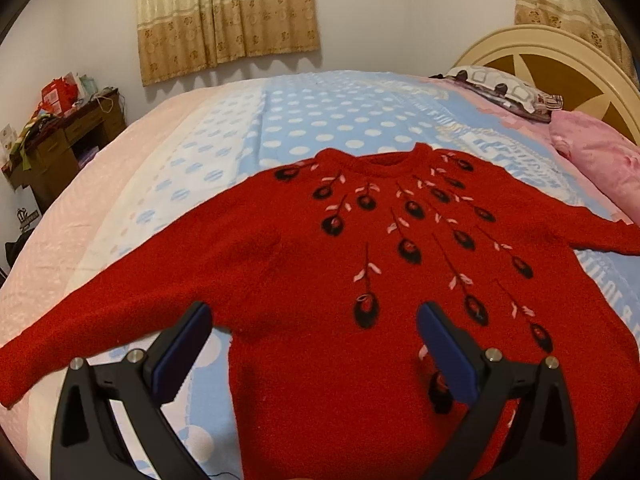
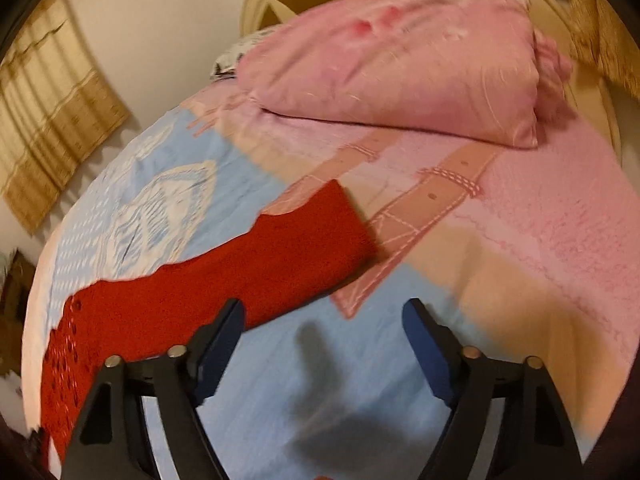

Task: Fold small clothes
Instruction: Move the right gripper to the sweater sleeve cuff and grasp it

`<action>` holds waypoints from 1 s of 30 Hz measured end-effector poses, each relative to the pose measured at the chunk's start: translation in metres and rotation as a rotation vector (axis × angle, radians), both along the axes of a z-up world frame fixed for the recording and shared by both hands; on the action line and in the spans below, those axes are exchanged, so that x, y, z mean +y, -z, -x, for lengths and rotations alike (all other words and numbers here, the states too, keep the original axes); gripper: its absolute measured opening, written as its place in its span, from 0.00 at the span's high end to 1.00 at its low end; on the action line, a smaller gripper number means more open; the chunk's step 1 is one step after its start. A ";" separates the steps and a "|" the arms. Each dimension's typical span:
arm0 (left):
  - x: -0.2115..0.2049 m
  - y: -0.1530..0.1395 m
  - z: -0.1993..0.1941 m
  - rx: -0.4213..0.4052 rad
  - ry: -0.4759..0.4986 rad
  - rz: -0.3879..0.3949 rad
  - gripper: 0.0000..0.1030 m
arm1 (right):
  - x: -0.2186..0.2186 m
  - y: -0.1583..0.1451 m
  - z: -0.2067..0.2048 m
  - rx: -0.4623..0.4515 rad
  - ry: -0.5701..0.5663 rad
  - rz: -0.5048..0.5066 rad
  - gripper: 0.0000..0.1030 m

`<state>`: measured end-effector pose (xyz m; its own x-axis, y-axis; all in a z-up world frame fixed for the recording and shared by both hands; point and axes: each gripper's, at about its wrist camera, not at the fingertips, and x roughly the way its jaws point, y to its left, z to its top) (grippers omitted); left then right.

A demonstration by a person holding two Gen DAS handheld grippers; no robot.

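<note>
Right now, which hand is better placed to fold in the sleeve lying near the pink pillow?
Probably right: its open tongs hover beside that sleeve, while the left tongs hang over the sweater's body.

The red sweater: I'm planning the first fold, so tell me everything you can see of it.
The red sweater is a fuzzy-looking knit with a round neck and black buds on thin stems with pink leaves down the front. It lies flat, front up, on the bedspread, both sleeves spread sideways. Neither tongs touch it.

Both hand-held grippers, left (image 1: 314,322) and right (image 2: 322,318), gape empty.
</note>
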<state>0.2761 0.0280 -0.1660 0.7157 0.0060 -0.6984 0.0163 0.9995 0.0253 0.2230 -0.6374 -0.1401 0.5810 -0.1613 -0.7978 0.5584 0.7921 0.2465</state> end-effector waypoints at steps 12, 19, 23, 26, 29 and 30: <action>0.005 0.007 -0.005 0.021 0.010 0.047 0.00 | -0.018 0.014 -0.053 0.072 0.036 0.050 0.62; 0.008 0.012 -0.008 0.038 0.013 0.075 0.00 | -0.015 0.018 -0.062 0.094 0.009 0.079 0.75; 0.010 0.010 -0.006 0.029 0.011 0.090 0.00 | -0.016 0.018 -0.063 0.074 0.006 0.045 0.84; 0.011 0.011 -0.005 0.029 0.012 0.093 0.00 | -0.010 0.012 -0.065 0.043 -0.010 0.035 0.85; 0.010 0.012 -0.006 0.035 0.015 0.093 0.00 | 0.004 0.000 -0.068 0.007 -0.049 0.032 0.86; 0.010 0.011 -0.005 0.034 0.015 0.093 0.00 | 0.011 -0.005 -0.070 -0.005 -0.067 0.036 0.86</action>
